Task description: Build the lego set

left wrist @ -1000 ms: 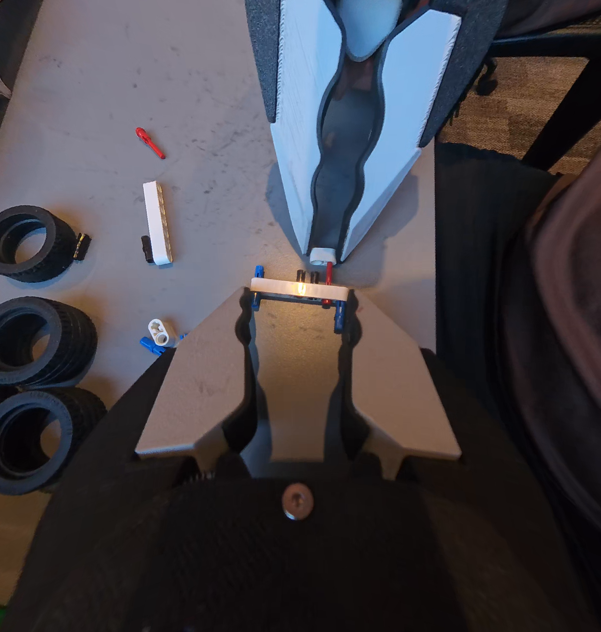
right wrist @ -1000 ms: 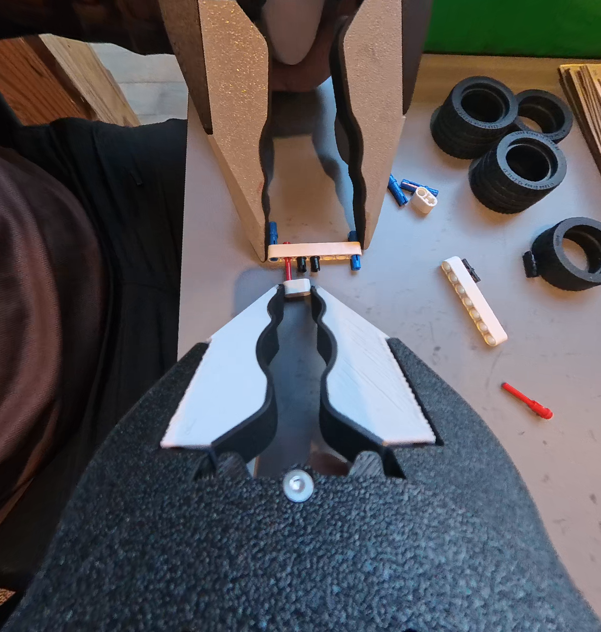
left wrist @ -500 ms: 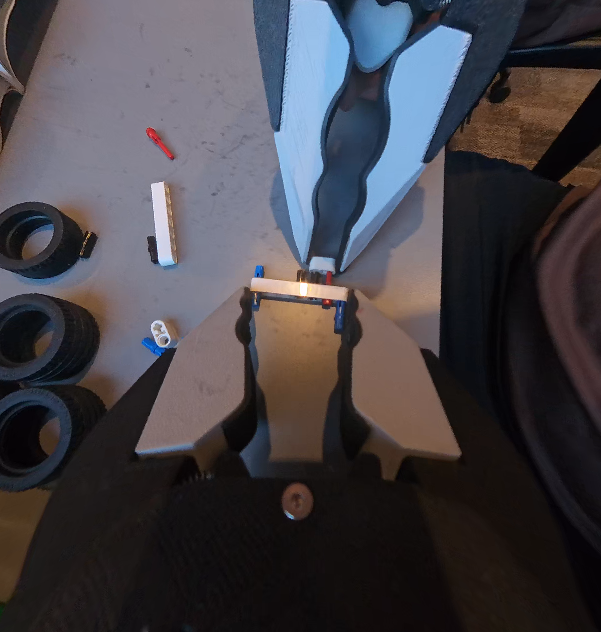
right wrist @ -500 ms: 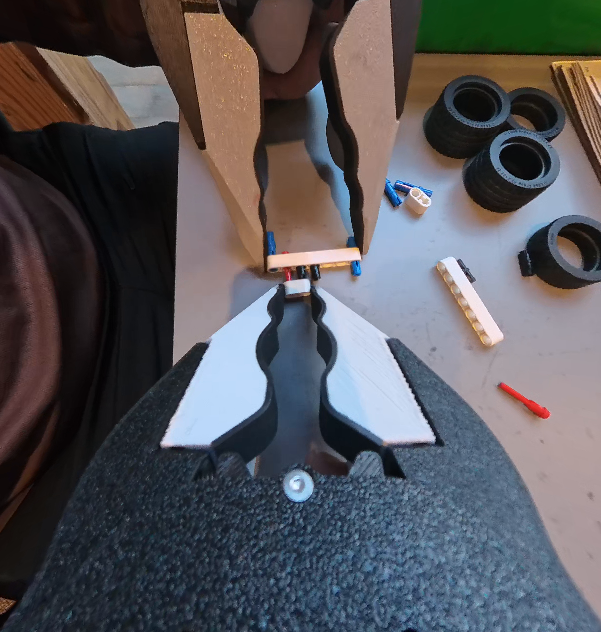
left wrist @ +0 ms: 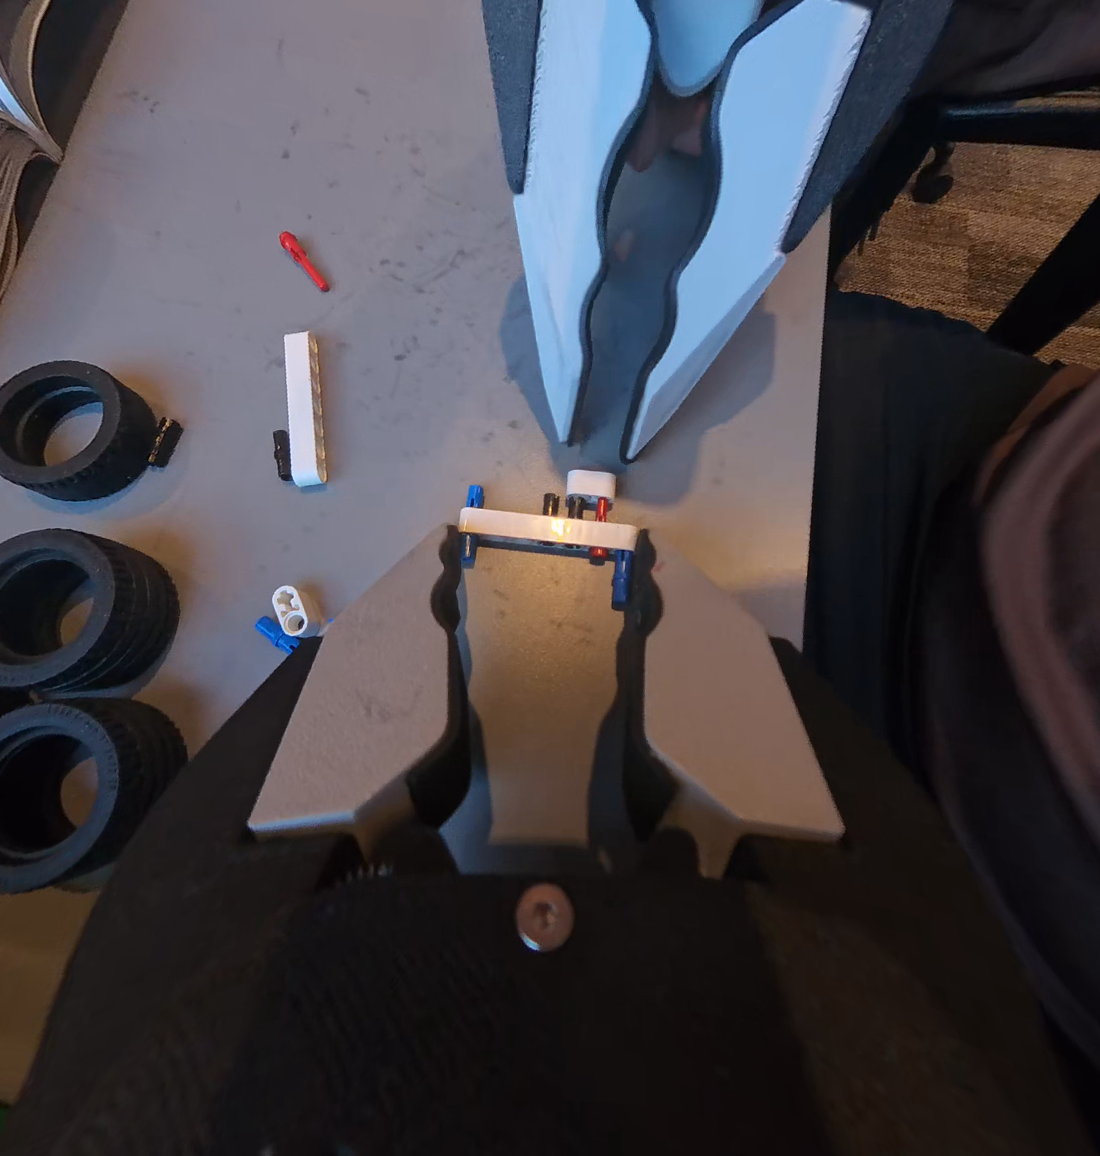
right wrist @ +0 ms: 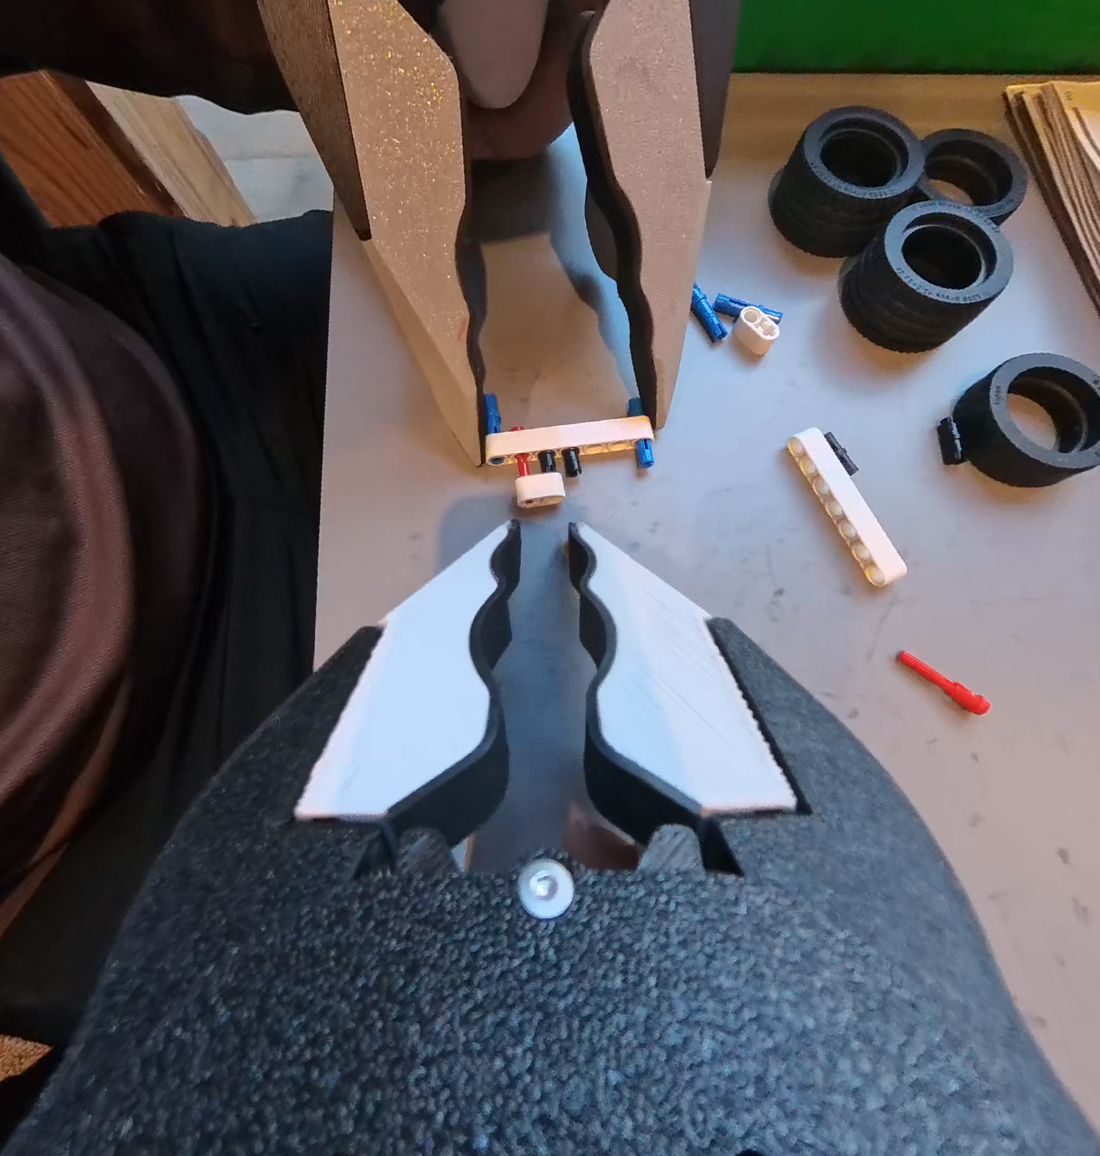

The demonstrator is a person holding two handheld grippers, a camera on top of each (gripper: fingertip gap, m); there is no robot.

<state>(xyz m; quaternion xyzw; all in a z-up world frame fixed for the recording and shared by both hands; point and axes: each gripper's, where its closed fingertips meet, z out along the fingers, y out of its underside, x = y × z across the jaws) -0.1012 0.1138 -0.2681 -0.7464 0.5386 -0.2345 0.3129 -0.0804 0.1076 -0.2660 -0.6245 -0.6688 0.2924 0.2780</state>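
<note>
My left gripper (left wrist: 547, 545) is shut on the ends of a white beam (left wrist: 547, 530) and holds it just above the grey table. The beam carries blue pins, two black pins and a red axle. A small white connector (left wrist: 591, 483) sits on the red axle's far end. My right gripper (right wrist: 542, 532) is open and empty, its tips just short of the connector (right wrist: 540, 489) and not touching it. The right wrist view shows the beam (right wrist: 572, 435) between the left gripper's tan fingers (right wrist: 422, 350).
Black tyres lie at the table's side (left wrist: 65, 607) (right wrist: 922, 275), one apart (left wrist: 47, 431). A loose white beam (left wrist: 306, 406) with a black pin, a red axle (left wrist: 303, 259) and blue pins with a white connector (left wrist: 291, 613) lie nearby. The table edge (left wrist: 810, 438) and a person's lap are close. Both grippers' tips are close together, under 4 cm apart.
My right gripper has opened, let go of the small white connector and drawn back a little. The connector stays on the red axle. The left gripper still holds the beam.
</note>
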